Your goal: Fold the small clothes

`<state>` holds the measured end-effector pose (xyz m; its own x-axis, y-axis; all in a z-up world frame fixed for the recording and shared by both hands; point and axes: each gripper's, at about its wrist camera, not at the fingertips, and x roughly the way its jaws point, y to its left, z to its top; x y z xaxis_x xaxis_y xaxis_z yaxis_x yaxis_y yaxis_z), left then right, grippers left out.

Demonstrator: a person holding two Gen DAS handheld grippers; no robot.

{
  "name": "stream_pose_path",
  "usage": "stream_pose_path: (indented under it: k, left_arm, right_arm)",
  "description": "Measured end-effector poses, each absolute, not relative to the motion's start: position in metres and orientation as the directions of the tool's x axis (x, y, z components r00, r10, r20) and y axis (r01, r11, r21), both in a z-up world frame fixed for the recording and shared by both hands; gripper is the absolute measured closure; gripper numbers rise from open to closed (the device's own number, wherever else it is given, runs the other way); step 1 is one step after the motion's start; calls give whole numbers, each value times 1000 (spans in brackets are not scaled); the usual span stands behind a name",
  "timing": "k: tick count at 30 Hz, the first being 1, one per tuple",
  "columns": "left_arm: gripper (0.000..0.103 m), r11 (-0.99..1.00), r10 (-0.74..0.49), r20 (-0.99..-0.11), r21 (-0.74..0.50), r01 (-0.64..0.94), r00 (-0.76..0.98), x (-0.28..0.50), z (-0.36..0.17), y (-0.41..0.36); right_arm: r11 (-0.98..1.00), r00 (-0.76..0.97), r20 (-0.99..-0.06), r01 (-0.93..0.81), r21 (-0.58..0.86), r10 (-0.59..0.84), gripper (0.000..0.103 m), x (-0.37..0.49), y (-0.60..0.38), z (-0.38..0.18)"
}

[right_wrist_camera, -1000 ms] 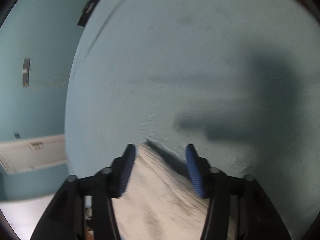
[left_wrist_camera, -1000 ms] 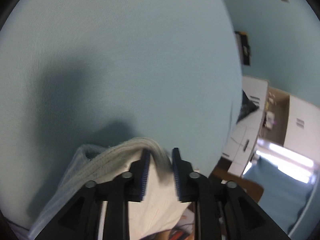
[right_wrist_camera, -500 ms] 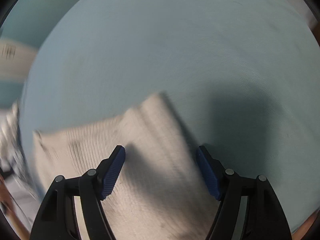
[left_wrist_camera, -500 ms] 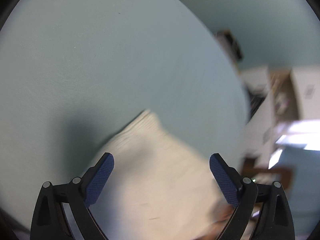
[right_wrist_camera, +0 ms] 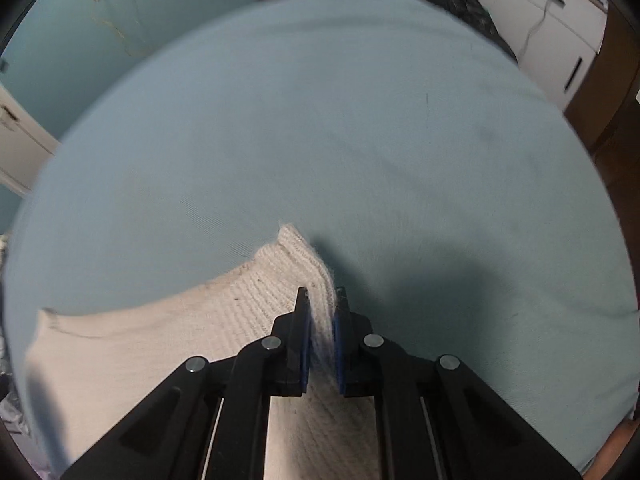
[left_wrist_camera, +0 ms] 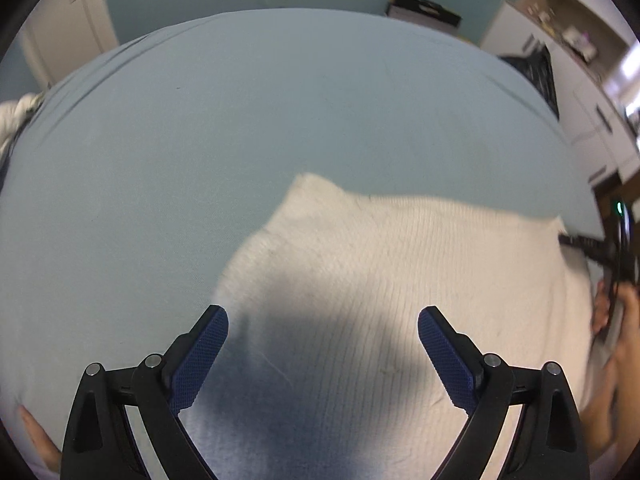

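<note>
A white ribbed knit garment [left_wrist_camera: 400, 280] lies flat on the light blue sheet [left_wrist_camera: 200, 140]. My left gripper [left_wrist_camera: 323, 318] hovers over its left part, jaws wide open, nothing between the pads. In the right wrist view the same garment [right_wrist_camera: 160, 352] spreads to the lower left, one corner [right_wrist_camera: 296, 248] pointing away. My right gripper [right_wrist_camera: 321, 304] is closing its jaws on the garment's right edge, just behind that corner, and a fold of knit is pinched between the blue pads. The right gripper [left_wrist_camera: 592, 248] and the hand holding it also show at the left wrist view's right edge.
The blue sheet [right_wrist_camera: 360, 120] covers a wide rounded surface that drops off all around. White cabinets [left_wrist_camera: 580, 92] and a black bag [left_wrist_camera: 532, 72] stand at the right. A black box [left_wrist_camera: 424, 10] lies beyond the far edge, and a white bundle [left_wrist_camera: 16, 116] is at the left.
My left gripper let go of the garment's folded edge, opened wide and drew back over the cloth. My right gripper went from open around the garment to pinched on its edge. Both views rolled.
</note>
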<state>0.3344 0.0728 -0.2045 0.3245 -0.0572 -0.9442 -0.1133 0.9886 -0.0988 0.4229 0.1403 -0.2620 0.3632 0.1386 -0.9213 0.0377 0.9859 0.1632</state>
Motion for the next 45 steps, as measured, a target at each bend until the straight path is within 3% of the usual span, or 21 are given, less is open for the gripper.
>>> stream_pose_path:
  k: [3,5,8,11,14,17,21,24,29,31,32,34,37,39,42,45]
  left_arm:
    - [7,998,42,-936,26,-50,350,324,-215,72]
    - [7,996,77,-915,87,8,397,316,-219,63]
    - [6,988,64,-889,119,94,454,302,-230,51]
    - [6,990,14,-898,75,123,440,298,-247,49]
    - [0,989,88,-894,132,72,439,299,-267,54]
    - [0,967,183,-814,250,47,551,293,-274,59]
    - [0,974,185,-799,226,2,572,291,-276,73]
    - [0,980,163,-806,200,3,569,292,-277,82]
    - [0,988,130,-823,154,-4,553,294,-277,97]
    - [0,989,127,-825,148,-6,550,301,-282,92]
    - [0,989,125,-826,145,-7,550,304,-283,91]
    - [0,991,118,-827,137,-7,550,304,-283,88]
    - [0,993,101,-831,114,-10,548,299,-282,92]
    - [0,995,93,-832,104,-12,547,302,-282,93]
    - [0,995,90,-833,100,-11,546,308,-282,98]
    - [0,996,84,-832,93,-11,548,309,-284,99]
  right_arm:
    - [982,320,-937,69,173,143,84,426,135,-279]
    - [985,305,-945,84,149,117,51,421,129,-263]
    - [999,375,-927,22,30,19,45,400,121,-228]
    - [988,399,-912,-152,34,93,32,348,146,-193]
    - [923,320,-901,-341,180,294,32,280,198,-182]
    - [832,256,-885,-509,220,390,32,222,273,-187]
    - [717,235,-931,-696,39,278,29,158,339,-244]
    - [656,320,-886,-754,-25,335,26,127,320,-246]
    - [697,301,-883,-716,40,360,31,122,209,-238]
    - [796,395,-896,-599,-84,203,30,123,157,-241]
    - [816,369,-894,-578,-5,256,27,122,130,-237]
    - [900,426,-896,-430,-76,128,1,122,94,-236]
    - [952,428,-884,-299,59,189,1,104,61,-216]
    - [944,449,-877,-330,11,168,1,79,57,-200]
    - [890,391,-885,-452,55,253,1,63,48,-193]
    - [880,314,-910,-465,101,271,1,45,17,-208]
